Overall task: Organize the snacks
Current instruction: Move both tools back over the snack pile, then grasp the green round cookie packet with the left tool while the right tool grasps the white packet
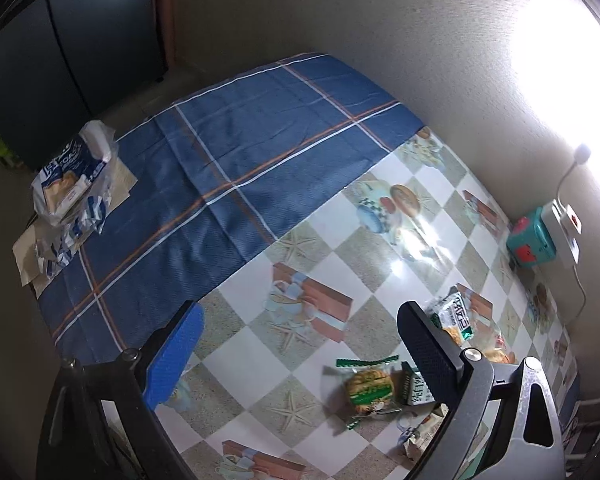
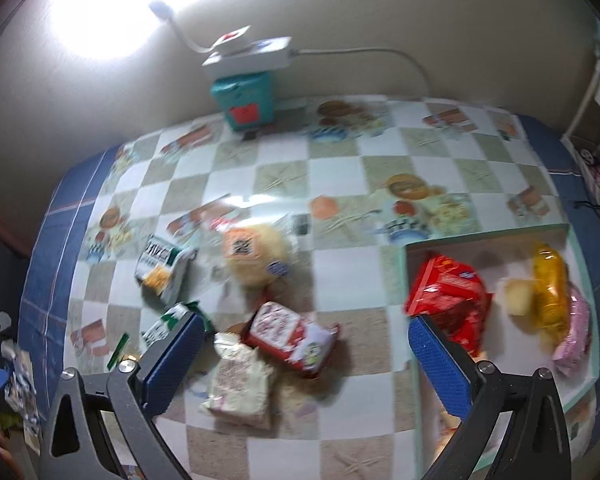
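Note:
In the right wrist view, loose snacks lie on the checkered table: a round bun in clear wrap [image 2: 256, 258], a red-and-white packet [image 2: 290, 338], a pale packet [image 2: 240, 388] and a green-and-white packet [image 2: 162, 268]. A white tray [image 2: 484, 238] at the right holds a red packet [image 2: 446, 294], a yellow packet [image 2: 550, 286] and a pink one [image 2: 574, 330]. My right gripper [image 2: 306, 350] is open and empty above the loose snacks. My left gripper [image 1: 300, 340] is open and empty; a green biscuit packet [image 1: 370, 390] and another green-and-white packet [image 1: 454, 316] lie near its right finger.
A teal box [image 2: 246, 102] and a white power strip [image 2: 248, 56] stand against the back wall under a bright lamp. A blue plaid cloth [image 1: 236, 152] covers the table's left part. A bread bag [image 1: 72, 176] sits at its far left edge.

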`<state>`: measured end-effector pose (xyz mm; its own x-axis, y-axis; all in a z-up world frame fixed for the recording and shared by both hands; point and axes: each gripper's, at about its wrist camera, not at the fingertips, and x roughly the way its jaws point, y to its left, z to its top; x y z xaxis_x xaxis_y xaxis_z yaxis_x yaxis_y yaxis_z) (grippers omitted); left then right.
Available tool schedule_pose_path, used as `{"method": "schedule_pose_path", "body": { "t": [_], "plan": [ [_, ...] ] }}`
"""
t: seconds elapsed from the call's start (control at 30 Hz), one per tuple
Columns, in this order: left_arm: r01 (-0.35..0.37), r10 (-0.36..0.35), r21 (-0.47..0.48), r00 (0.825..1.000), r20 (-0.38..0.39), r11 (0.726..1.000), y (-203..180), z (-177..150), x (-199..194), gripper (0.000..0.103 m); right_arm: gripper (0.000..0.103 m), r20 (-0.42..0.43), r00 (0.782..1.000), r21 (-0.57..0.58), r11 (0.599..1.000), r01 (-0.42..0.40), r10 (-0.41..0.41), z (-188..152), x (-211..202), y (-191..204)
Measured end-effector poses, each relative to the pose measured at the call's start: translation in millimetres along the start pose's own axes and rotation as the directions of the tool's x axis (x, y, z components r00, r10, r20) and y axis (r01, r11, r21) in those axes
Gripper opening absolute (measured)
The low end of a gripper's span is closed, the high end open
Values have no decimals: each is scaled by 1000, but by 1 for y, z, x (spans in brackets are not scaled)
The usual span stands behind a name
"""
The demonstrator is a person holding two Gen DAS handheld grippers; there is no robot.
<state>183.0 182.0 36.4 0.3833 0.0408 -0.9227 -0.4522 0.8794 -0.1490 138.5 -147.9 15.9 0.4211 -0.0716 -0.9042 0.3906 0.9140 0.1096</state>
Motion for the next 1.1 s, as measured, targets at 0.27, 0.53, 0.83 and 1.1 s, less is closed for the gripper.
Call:
{"method": "schedule_pose_path", "body": {
  "t": [0.27, 0.53, 0.83, 1.1],
  "plan": [
    [0, 6, 64, 996, -92, 998, -21, -13, 30, 97, 103, -88, 996, -44, 999, -3, -1, -15, 28, 27],
    [10, 24, 146, 972, -234, 989, -51, -40, 78, 97, 103, -202, 979, -86, 996, 21, -38, -37, 64, 44],
    [16, 41, 175, 948, -316, 984, -65, -57, 108, 97, 103, -242, 968, -114, 993, 43, -70, -51, 81, 53],
    [8, 65, 212, 940, -335, 977, -79, -70, 123, 97, 103, -281, 957, -125, 991, 42, -76, -62, 99, 57]
  ]
}}
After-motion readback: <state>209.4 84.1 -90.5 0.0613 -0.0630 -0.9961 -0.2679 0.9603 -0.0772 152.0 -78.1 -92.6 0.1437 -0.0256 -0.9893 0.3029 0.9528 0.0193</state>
